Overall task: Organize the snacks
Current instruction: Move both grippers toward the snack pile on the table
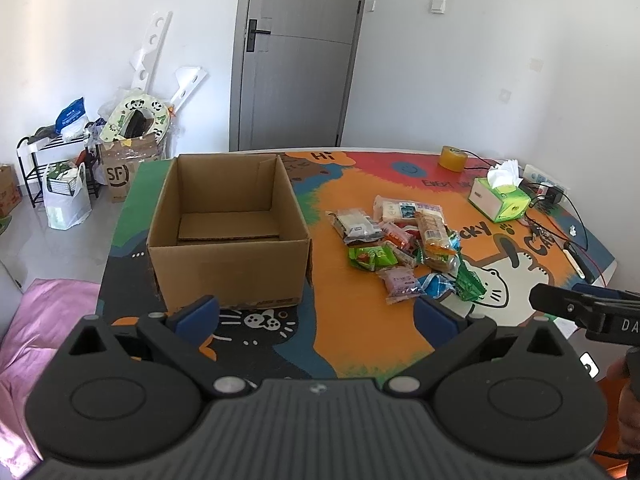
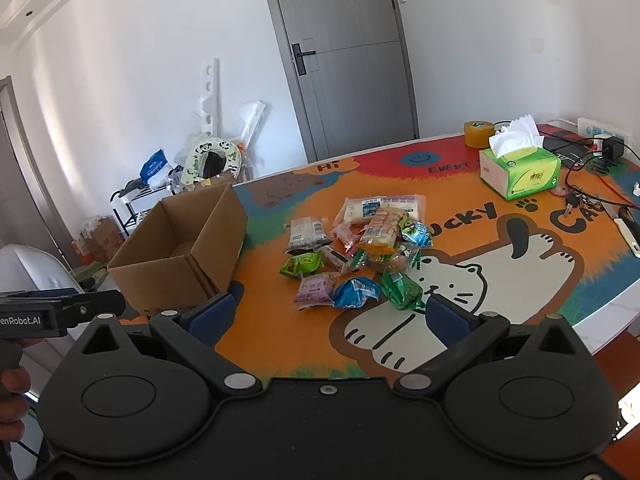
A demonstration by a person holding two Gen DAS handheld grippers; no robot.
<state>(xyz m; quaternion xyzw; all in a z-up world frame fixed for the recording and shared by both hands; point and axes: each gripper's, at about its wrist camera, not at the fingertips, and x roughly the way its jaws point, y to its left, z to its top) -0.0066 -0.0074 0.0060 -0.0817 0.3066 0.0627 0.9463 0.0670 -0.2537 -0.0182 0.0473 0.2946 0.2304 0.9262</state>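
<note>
Snacks (image 1: pixel 400 248) lie heaped on the bench (image 1: pixel 360 332) just right of our open cardboard box (image 1: pixel 228 232), near a tissue box (image 2: pixel 520 172) and tape roll (image 2: pixel 479 133), while our left tongs (image 1: pixel 316 312) and right tongs (image 2: pixel 332 312) hover spread apart, holding nothing
</note>
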